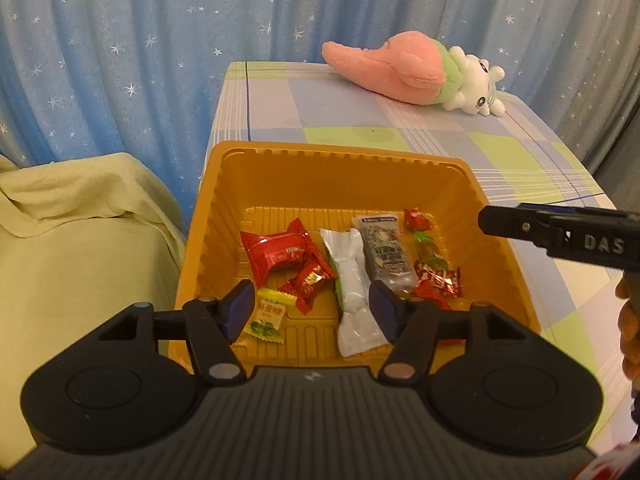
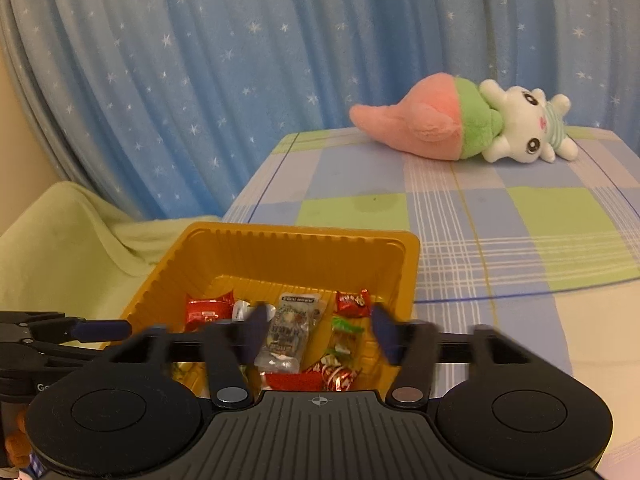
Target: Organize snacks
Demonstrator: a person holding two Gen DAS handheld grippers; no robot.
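The left gripper (image 1: 310, 312) hangs over the near edge of the orange tray (image 1: 340, 168), tilted down into it, its fingers (image 1: 240, 310) spread apart with nothing clamped; a yellow candy (image 1: 269, 316) and a white packet (image 1: 356, 300) lie on the tray floor between them, and whether a pad touches the packet cannot be told. The right gripper (image 2: 318, 334) points down at the same tray from its right side, fingers released and blurred, closed on nothing. Its body hides the tray's near part and cuts off several snacks. In the tray lie a red packet (image 1: 276, 254), a small red candy (image 1: 310, 284), a grey printed bar (image 1: 384, 254) whose print is unreadable, a green-and-clear candy (image 1: 430, 250) and crinkled red wrappers (image 1: 438, 280). A hand (image 1: 628, 320) is cut off at the left view's right edge. The tray sits on a table under a checked cloth (image 2: 500, 232); a yellow-green blanket (image 1: 80, 240) lies left of it. Farther back a plush toy (image 2: 460, 124) rests on the table before a blue starred curtain (image 2: 200, 80).
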